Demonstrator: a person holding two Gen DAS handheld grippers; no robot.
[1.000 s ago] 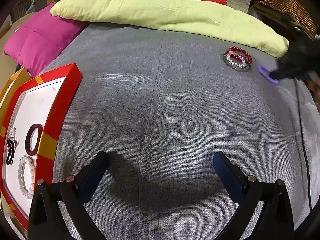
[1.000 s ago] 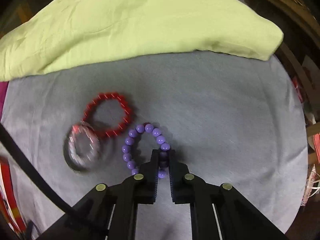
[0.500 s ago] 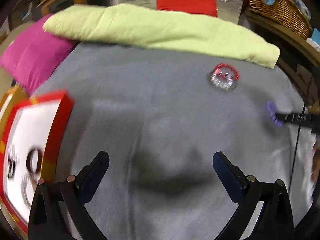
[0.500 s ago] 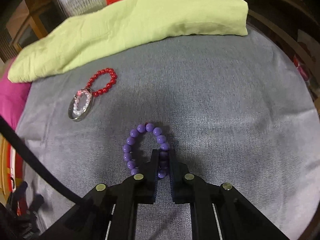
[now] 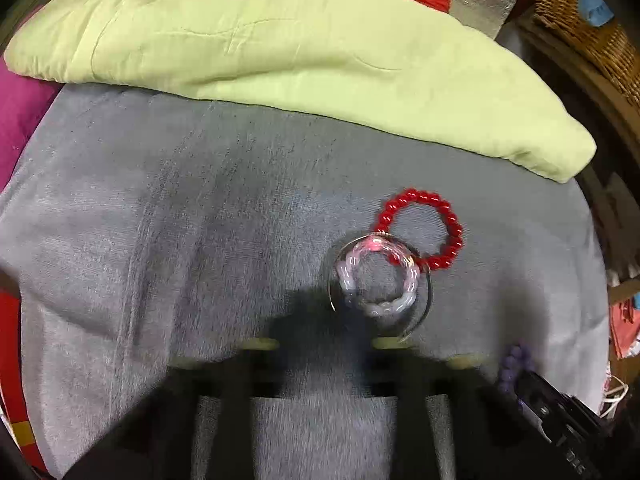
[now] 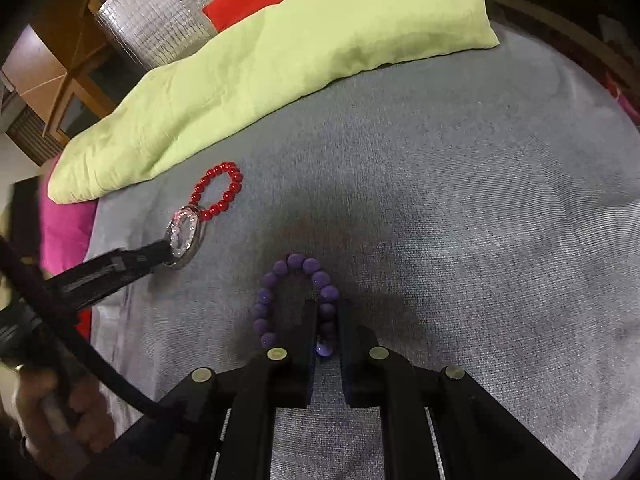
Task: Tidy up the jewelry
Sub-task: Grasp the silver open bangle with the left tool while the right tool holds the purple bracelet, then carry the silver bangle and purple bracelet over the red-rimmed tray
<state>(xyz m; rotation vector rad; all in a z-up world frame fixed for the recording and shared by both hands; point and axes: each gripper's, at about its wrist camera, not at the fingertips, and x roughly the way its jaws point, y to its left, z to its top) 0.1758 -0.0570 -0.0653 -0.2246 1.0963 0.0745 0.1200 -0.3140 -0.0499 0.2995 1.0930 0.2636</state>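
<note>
My right gripper (image 6: pixel 324 312) is shut on a purple bead bracelet (image 6: pixel 280 270), held just above the grey cushion; it also shows at the lower right of the left wrist view (image 5: pixel 516 364). A red bead bracelet (image 5: pixel 448 220) lies on the cushion, touching a silver bangle (image 5: pixel 426 312) with a pale pink bead bracelet (image 5: pixel 376 306) inside it. My left gripper (image 5: pixel 332 344) is blurred, its fingers at the bangle's near edge and closer together than before. In the right wrist view its tip (image 6: pixel 160 250) reaches the bangle (image 6: pixel 184 236).
A light green pillow (image 5: pixel 280 52) lies along the back of the grey cushion (image 5: pixel 160 220). A magenta pillow (image 5: pixel 20 112) is at the left, a wicker basket (image 5: pixel 580 20) at the far right. A red tray edge (image 5: pixel 10 340) shows at the lower left.
My left gripper swung right, away from the red tray, up to the bangle, and its fingers have narrowed. My right gripper lifted and drew back with the purple bracelet.
</note>
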